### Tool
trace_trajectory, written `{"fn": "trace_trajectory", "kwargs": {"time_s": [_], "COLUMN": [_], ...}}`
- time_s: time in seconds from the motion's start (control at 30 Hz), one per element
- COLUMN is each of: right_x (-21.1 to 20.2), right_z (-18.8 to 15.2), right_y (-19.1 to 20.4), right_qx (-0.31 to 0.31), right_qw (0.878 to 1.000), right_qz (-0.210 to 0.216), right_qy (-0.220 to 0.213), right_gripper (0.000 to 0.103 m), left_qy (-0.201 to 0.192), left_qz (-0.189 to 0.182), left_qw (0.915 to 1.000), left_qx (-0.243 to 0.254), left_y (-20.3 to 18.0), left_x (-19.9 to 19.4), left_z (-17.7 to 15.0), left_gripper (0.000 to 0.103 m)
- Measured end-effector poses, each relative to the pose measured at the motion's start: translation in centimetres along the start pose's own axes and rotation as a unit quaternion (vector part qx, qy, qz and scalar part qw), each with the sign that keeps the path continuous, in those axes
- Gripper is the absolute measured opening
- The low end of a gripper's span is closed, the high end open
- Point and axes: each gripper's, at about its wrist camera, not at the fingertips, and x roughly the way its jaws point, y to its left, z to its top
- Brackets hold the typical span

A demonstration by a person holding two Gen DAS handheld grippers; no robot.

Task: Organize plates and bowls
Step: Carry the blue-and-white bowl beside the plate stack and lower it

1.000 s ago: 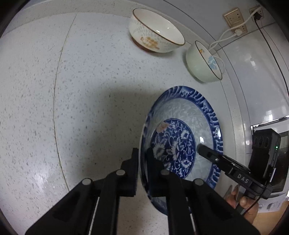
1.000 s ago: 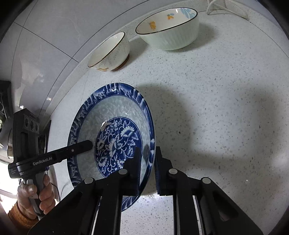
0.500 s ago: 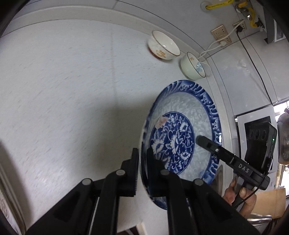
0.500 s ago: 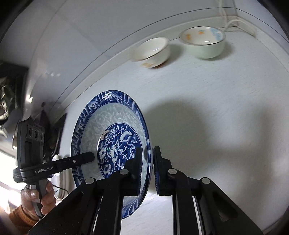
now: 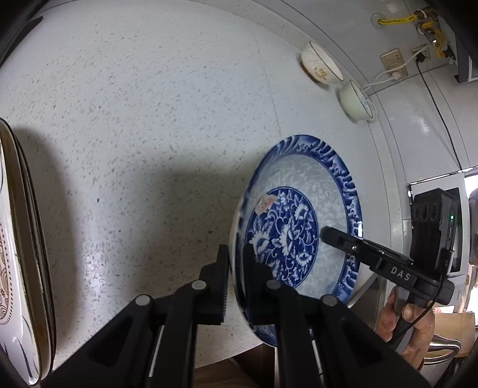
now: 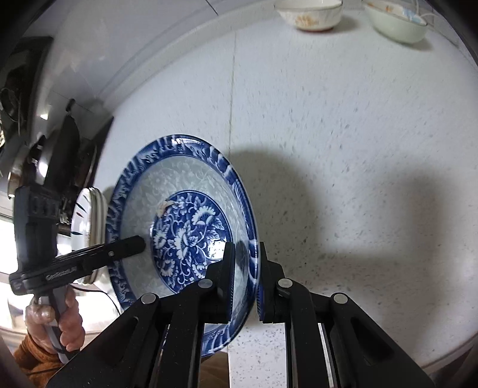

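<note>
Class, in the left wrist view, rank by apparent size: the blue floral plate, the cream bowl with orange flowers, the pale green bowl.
1. Blue floral plate, though nearest the camera.
2–3. Cream bowl and pale green bowl: alike, unranked.

Counter: we see a white speckled worktop with 1 seam | Wall: 2 sockets, a white plug and cable, a black cable | Corner: we see yellow pipe fittings | Far side: a dark stove area, blurred.
</note>
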Motion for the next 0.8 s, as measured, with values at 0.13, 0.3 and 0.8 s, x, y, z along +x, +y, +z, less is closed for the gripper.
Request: {"fn": "trace_trajectory", "kwargs": {"time_s": [0.13, 0.3, 0.8], "right_x": [0.5, 0.7, -2.8], "right_z": [-0.1, 0.4, 1.0], "right_y": [-0.5, -0.5, 0.2], "right_qx": [-0.001, -0.004, -0.017], "right_qw": [1.000, 1.000, 0.998], "right_qz": [-0.005, -0.004, -0.008], "right_qy": [0.009, 0.008, -0.055], "right_gripper": [0.011, 0.011, 0.027], "left_qy": [0.003, -0.002, -0.098], "left_qz": [0.002, -0.003, 0.015], "left_qw": [1.0000, 0.9999, 0.9950], "left_qx": [-0.007, -0.011, 0.009], "left_y": [0.1, 0.4, 0.1], "left_x": [0.9, 0.9, -5.0], "left_z": [-0.6, -0.8, -0.2], "left_gripper": [0.010, 0.011, 0.013]}}
